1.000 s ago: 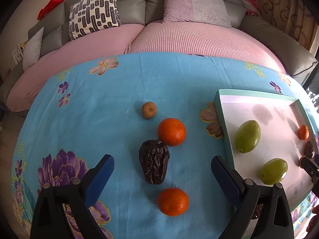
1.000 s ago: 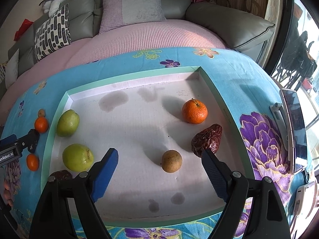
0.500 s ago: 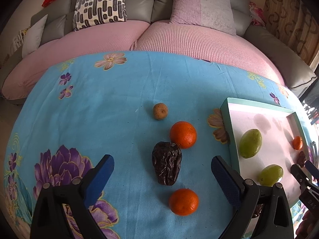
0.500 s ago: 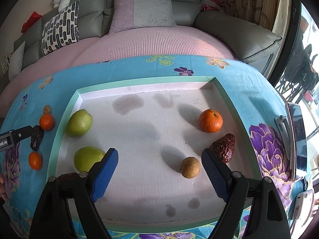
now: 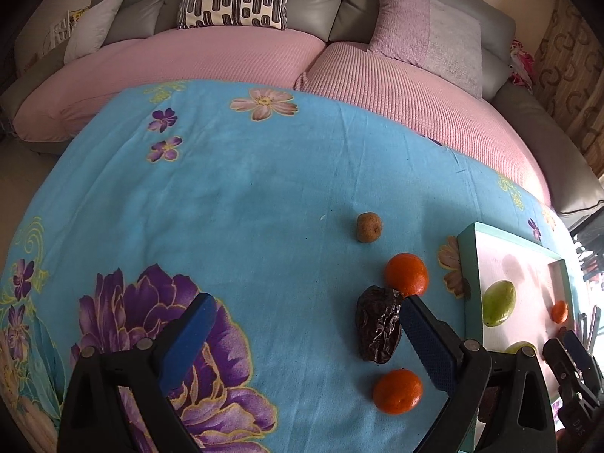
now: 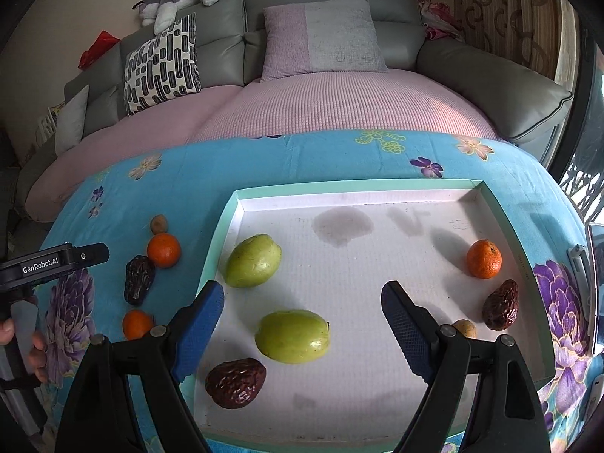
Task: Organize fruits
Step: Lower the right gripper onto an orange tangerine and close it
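Observation:
On the blue flowered cloth lie a small brown fruit [image 5: 369, 227], an orange [image 5: 407, 275], a dark wrinkled date [image 5: 378, 328] and a second orange [image 5: 397, 391]. My left gripper [image 5: 307, 313] hangs open above the cloth, its right finger just beside the date. The white tray [image 6: 226, 226] holds two green fruits [image 6: 253, 261] [image 6: 292, 336], a date [image 6: 236, 382], an orange [image 6: 484, 258], another date [image 6: 501, 304] and a brown fruit [image 6: 464, 327]. My right gripper [image 6: 302, 298] is open above the tray, over the nearer green fruit.
A grey sofa [image 6: 490, 87] with pink covers and several pillows curves behind the table. A phone [image 6: 596, 290] lies at the table's right edge. A hand [image 6: 34, 347] holds the left gripper's handle at the left of the right wrist view.
The left gripper has swung left, so the loose fruits now sit at its right finger. The right gripper has shifted left across the tray toward the green fruits.

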A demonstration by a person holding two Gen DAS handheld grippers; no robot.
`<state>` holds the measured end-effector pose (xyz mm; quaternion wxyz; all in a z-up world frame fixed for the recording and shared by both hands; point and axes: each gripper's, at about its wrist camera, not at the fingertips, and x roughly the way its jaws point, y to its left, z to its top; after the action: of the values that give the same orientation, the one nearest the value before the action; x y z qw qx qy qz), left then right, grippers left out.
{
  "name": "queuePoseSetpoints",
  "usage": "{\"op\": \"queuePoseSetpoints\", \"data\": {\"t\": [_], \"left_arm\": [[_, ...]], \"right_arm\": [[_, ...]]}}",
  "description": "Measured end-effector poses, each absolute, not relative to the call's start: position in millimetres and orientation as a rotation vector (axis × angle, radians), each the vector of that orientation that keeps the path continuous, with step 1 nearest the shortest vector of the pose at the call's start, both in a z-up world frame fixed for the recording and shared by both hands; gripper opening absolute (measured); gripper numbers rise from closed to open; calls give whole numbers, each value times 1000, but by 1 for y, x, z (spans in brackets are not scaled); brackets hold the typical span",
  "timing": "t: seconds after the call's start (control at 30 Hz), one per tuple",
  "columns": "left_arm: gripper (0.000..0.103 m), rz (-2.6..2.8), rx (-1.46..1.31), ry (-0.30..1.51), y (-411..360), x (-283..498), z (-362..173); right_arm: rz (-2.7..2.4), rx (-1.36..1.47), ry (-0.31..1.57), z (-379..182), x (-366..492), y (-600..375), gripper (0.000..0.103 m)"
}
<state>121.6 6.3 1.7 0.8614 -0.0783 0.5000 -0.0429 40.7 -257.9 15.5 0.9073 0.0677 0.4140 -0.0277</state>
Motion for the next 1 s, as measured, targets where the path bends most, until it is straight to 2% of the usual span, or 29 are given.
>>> {"op": "queuePoseSetpoints", "data": {"t": [0.6, 0.8, 0.87, 1.0], "left_arm": [[100, -7, -119, 1094, 51, 128, 4], [100, -3, -101, 1111, 49, 128, 1], [100, -12, -90, 1125, 45, 130, -2], [100, -41, -90, 1138, 40, 131, -6]], "right_arm": [[176, 31, 938, -1, 74, -153, 85], [218, -8, 965, -14, 73, -133, 77], [233, -15, 981, -19, 73, -129, 66], [257, -33, 999, -27, 70, -120, 66]]}}
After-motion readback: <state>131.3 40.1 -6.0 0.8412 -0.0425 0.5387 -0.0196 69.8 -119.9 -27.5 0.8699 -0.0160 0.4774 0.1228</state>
